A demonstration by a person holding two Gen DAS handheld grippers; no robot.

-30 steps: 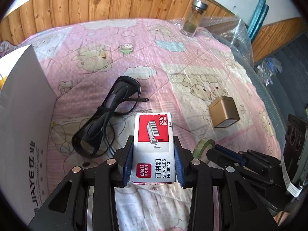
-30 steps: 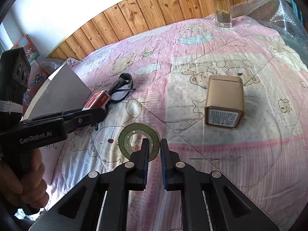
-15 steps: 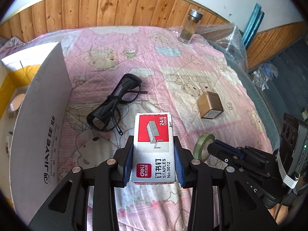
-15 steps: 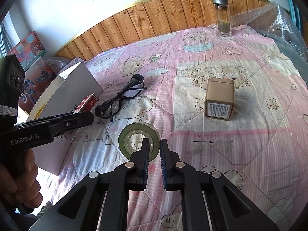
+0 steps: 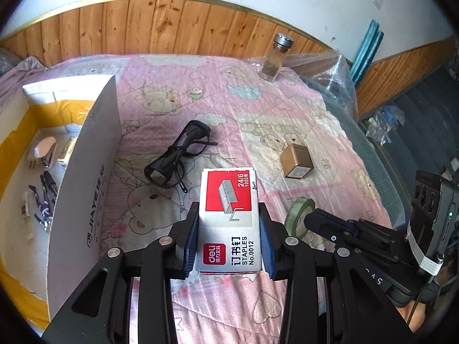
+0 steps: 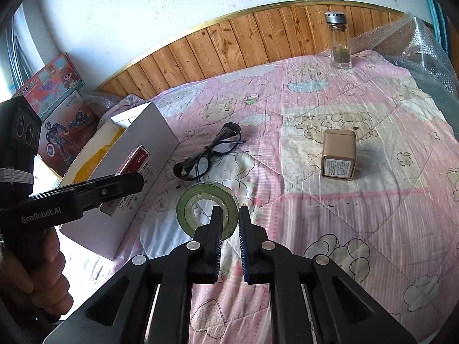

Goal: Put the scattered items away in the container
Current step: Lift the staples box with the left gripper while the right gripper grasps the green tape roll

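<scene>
My left gripper (image 5: 228, 229) is shut on a red and white staples box (image 5: 229, 209), held above the pink quilt to the right of the white cardboard container (image 5: 86, 177). From the right wrist view, the staples box (image 6: 137, 160) hangs beside the container's wall (image 6: 149, 132). My right gripper (image 6: 229, 215) is shut on the rim of a green tape roll (image 6: 192, 209), lifted off the quilt. Black glasses (image 5: 178, 157) and a gold tin (image 5: 297, 160) lie on the quilt ahead.
The container has a yellow lining and holds a stapler (image 5: 43, 152), pens and small items. A glass jar (image 5: 275, 57) stands at the far edge by the wooden wall panel. Bubble wrap (image 5: 330, 80) lies at the right. A toy box (image 6: 54, 106) stands behind the container.
Both grippers have risen with the staples box and the tape roll still in them. The quilt looks farther away, and the inside of the container has come into view at the left.
</scene>
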